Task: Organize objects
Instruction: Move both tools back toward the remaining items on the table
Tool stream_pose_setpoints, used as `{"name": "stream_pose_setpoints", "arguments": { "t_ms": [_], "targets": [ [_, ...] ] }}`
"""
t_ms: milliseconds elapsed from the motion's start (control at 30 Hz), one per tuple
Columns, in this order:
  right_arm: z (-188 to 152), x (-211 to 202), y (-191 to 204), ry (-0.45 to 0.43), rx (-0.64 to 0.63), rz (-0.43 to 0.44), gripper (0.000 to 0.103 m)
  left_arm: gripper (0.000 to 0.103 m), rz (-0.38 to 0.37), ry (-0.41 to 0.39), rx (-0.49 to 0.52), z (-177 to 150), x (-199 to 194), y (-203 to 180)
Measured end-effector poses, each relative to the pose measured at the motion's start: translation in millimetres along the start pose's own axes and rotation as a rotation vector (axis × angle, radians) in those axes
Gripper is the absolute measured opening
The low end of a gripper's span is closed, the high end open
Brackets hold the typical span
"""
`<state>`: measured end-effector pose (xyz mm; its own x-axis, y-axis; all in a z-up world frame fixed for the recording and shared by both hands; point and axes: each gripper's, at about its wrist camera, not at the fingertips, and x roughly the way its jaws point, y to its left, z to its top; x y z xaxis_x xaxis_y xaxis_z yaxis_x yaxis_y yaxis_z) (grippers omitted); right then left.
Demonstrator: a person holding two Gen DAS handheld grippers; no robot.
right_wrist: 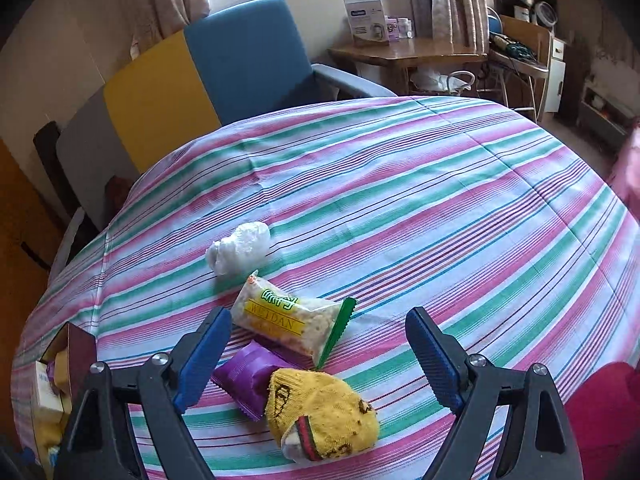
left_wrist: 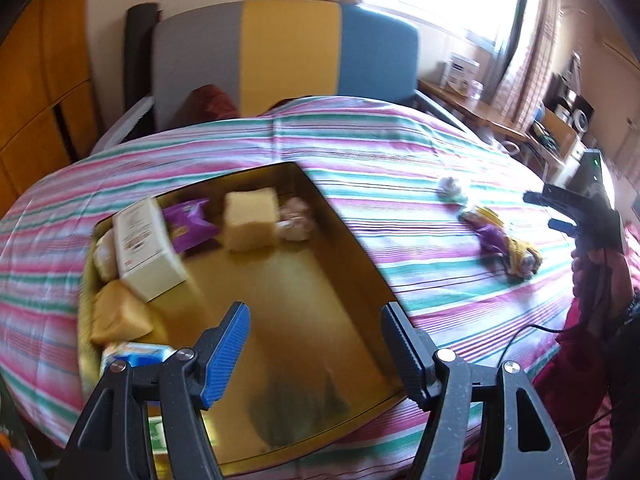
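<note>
Over the gold tray (left_wrist: 340, 216) at lower centre of the left view, the left gripper (left_wrist: 316, 344) hangs with jaws apart, nothing between them. Boxes and packets crowd the tray's upper-left corner. Low in the right view, the right gripper (right_wrist: 320, 356) is spread wide and empty above a purple packet (right_wrist: 248, 380), yellow sock (right_wrist: 324, 412) and cracker bag (right_wrist: 288, 320) on the striped cloth (right_wrist: 440, 200).

Yellow sock (right_wrist: 324, 414), purple packet (right_wrist: 246, 380), snack bag (right_wrist: 280, 320) — clustered on cloth.
</note>
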<state>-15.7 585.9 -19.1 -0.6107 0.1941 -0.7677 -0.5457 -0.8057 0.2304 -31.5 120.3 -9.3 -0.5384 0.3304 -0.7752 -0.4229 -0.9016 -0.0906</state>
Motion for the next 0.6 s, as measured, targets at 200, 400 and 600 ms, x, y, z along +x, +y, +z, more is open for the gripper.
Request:
{"name": "stream_pose_setpoints", "arguments": {
  "t_ms": [200,400,600],
  "targets": [
    [0.6,-8.6,-14.6,-0.034,0.074,-0.008,0.091,0.068,-0.062,0.014,0.063,15.9,12.4,-37.2],
    [4.1,-15.1,-40.5,-0.066,0.206,-0.003,0.092,0.062,-0.141,0.046,0.126,29.5,32.9,-75.9],
    [5.2,-13.3,-47.6,-0.06,0.252,0.025,0.092,0.056,-0.265,0.135,0.135,41.3,66.3,-111.4]
  ]
}}
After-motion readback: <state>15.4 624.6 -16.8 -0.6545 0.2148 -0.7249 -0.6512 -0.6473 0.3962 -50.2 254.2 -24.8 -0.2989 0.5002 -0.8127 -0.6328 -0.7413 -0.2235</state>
